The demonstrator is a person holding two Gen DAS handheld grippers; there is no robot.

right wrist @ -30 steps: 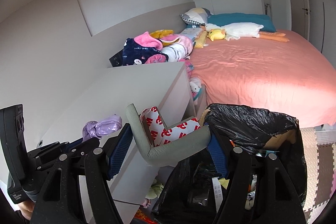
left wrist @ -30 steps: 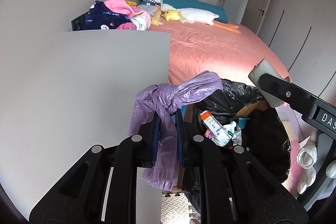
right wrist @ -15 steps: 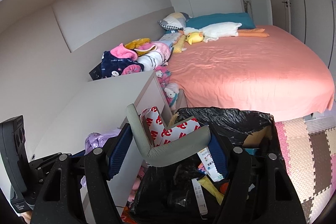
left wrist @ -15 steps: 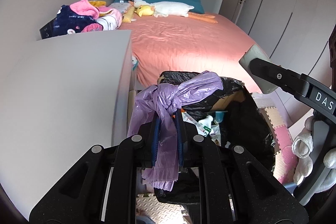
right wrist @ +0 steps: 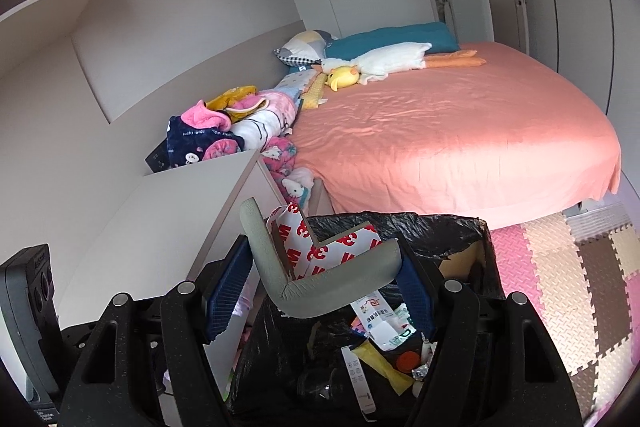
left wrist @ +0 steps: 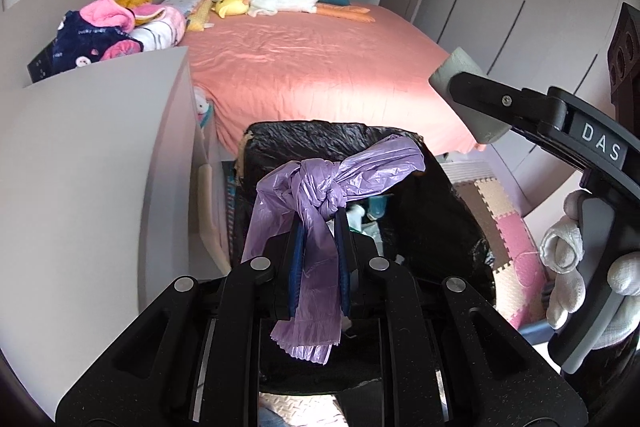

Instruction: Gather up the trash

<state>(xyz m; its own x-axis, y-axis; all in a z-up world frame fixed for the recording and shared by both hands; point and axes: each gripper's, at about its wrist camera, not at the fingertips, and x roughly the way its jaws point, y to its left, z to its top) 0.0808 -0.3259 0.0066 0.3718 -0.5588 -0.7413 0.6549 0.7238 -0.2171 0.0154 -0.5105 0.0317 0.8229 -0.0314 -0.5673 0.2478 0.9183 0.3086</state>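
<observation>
Purple, crinkly plastic bag tied in a knot [left wrist: 320, 187] sits between the blue pads of the left gripper [left wrist: 318, 227]. Its knot pokes out past the fingertips & its loose tail hangs down under them. The jaws are just starting to open, with the purple bag between them, but the pads look like they still touch it.

Right under & in front of that bag is the big black plastic trash bag in a box [left wrist: 436, 227], mouth wide open. So the way to go is straight down; the purple bag is right over the hole. It hangs long-ways, up & down, from knot to tail.

The right gripper [right wrist: 320, 271] holds a bent grey foam corner piece w/ red-and-white printed wrap [right wrist: 320, 267], squeezed across its L shape. That one is over the black bag's near edge [right wrist: 400, 223] too. Old trash, like paper slips, lies inside.

Both hands are close to the bag. The left one looks nearer the middle of the opening.

What's diff from a sec ago: back then the purple bag was over the white cabinet top [left wrist: 80, 167], w/ the black bag off to the right. Now it has slid over the bag's mouth. The right gripper has also moved in; more of the black bag's inside shows under it. The left jaws were shut tight & now start to let go.
</observation>
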